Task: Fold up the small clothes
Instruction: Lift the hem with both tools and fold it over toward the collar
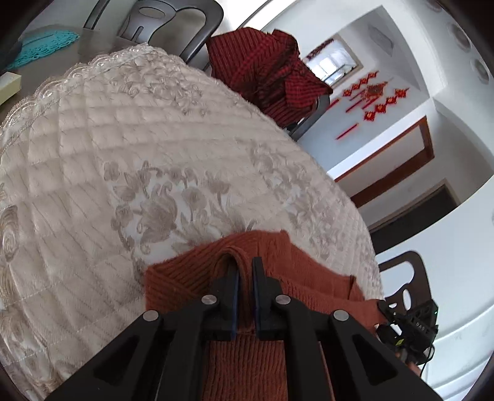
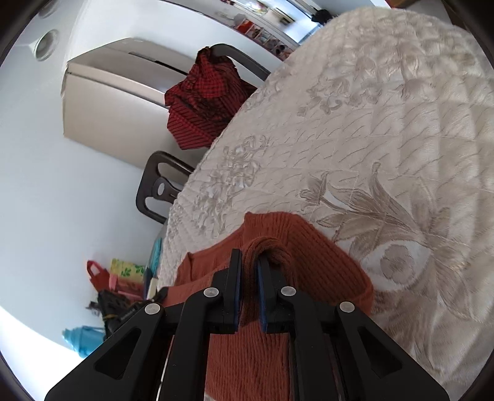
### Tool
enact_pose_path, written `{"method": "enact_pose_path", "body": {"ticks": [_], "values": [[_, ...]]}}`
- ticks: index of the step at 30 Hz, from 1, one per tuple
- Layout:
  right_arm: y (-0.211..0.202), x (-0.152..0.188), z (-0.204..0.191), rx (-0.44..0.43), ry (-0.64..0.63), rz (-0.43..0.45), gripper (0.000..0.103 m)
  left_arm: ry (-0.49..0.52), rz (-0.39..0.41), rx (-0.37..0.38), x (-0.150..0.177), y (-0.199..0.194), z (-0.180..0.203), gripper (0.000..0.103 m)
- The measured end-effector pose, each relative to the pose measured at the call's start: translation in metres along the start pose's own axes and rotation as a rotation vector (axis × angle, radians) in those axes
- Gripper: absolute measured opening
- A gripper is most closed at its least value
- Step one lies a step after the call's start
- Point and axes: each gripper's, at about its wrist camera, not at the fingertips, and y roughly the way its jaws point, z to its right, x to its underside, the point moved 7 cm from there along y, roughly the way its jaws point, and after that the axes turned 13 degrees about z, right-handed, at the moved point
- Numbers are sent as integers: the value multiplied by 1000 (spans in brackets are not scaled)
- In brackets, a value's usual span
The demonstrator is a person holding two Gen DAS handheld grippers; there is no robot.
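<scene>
Left wrist view: the left tongs (image 1: 244, 271) are clamped on a pinched ridge of the rust knit (image 1: 247, 354), whose cloth runs from between the fingers back toward the camera and spreads rightward along the near rim of the worktop (image 1: 154, 154). The quilted cover lies bare ahead of the tongs. A red checked garment (image 1: 265, 68) hangs over a chair (image 1: 173, 24) beyond the far rim. At the right edge the other device is partly visible, just past the knit's end.

Right wrist view: the right tongs (image 2: 248, 265) are clamped on a bunched fold of the same knit (image 2: 324, 262), which drapes forward onto the worktop (image 2: 370, 123) and back under the linkage.

Both grips sit at the near edge, one toward each end of the knit, so its long axis appears to run between them, across the reach. Neither hand is clearly nearer. The coming fold likely means carrying the held edge forward over open cover, both hands level.
</scene>
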Motion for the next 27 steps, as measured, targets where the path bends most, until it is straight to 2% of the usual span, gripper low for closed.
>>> {"method": "enact_pose_path", "body": {"ticks": [3,4,6,9,12,17,20,22,24,25,27], "values": [[-1,-9,-5,-19,-3,35,29,-7,20,10,-8,0,0,13],[-2,-14,-7,-28,-9,52,31,-9,30,9,-11,0,0,16],[-4,-21,-8,-32,-13,69,31,-13,66,-21,-17,-2,-4,31],[-9,-25,-12,-18,-52,93,31,-7,100,-28,-22,-12,-6,31],[-19,-18,-24,-19,-124,105,31,54,134,-35,-22,-28,3,32],[-30,16,-39,0,-291,49,31,227,123,-7,6,-48,27,32],[-30,33,-29,45,-362,17,31,317,80,-22,28,-42,27,32],[-25,36,-12,107,-366,-5,31,328,42,-69,36,-30,16,31],[-28,32,-2,131,-357,7,22,314,49,-69,34,-34,16,31],[-34,31,-4,140,-356,19,22,316,56,-71,33,-40,19,31],[-47,34,-17,153,-436,50,22,354,83,-45,36,-55,32,31]]}}
